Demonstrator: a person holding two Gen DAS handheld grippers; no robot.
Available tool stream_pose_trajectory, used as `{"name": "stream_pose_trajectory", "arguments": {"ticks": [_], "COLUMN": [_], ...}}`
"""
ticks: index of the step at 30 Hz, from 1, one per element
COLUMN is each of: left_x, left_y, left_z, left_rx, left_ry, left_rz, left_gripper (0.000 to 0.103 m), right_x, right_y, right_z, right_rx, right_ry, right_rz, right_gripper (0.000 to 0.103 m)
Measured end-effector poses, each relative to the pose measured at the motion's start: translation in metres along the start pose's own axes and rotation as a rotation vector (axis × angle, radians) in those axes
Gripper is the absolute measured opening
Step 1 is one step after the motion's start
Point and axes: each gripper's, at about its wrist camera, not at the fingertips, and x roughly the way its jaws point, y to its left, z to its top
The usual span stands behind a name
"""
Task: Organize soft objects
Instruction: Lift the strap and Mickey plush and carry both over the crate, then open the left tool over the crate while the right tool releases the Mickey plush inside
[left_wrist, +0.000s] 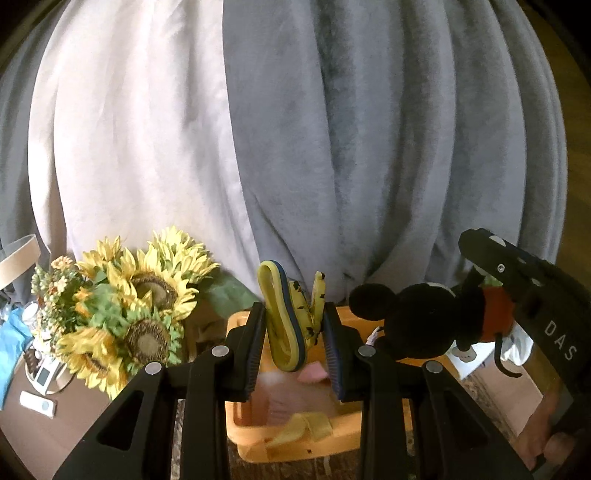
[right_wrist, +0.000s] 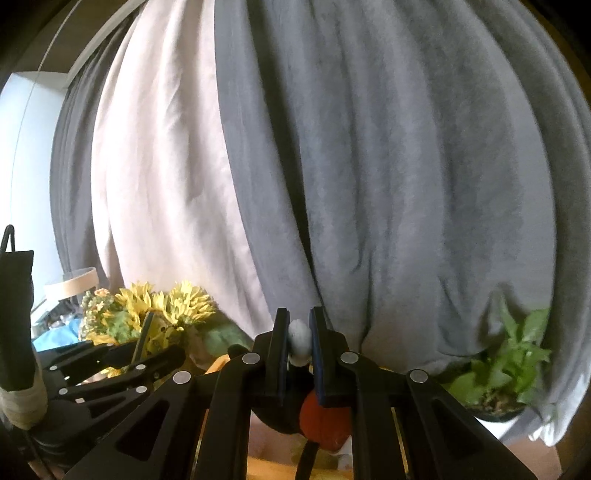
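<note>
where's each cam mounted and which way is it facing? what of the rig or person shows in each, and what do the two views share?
Left wrist: on the left gripper, looking along its fingers, shut on a banana plush over an orange bin; the right gripper and a hand show at right.
Right wrist: on the right gripper, facing the curtains, shut on a mouse plush; the left gripper shows at left.
Shared: curtains, sunflowers, both plushes, each other's gripper.
</note>
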Motion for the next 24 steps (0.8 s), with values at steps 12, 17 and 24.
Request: {"name": "stream_pose_trajectory", "arguments": {"ticks": [12,17,24], "left_x": [0.071,0.104,0.147], "left_y": [0.009,0.008,0.004], "left_z": [0.010,-0.002,-0.028], "left_rx": [-0.012,-0.005,0.005], "left_ry": [0.100,0.176,0.305], "left_rz": [-0.029,-0.041,-0.061], "left_gripper": [0.031,0.031,0.031], "right_x": [0.084,0.114,0.142], "right_y": [-0.018,-0.025,-0.035], "right_z": [-0.020,-0.046,-0.084], "right_rx": [0.070,0.106,0.128], "right_ry": [0.178,0.284,0.429], "right_rz": [0.101,0.119,0.091], "right_gripper": [0.012,0.012,0.012]}}
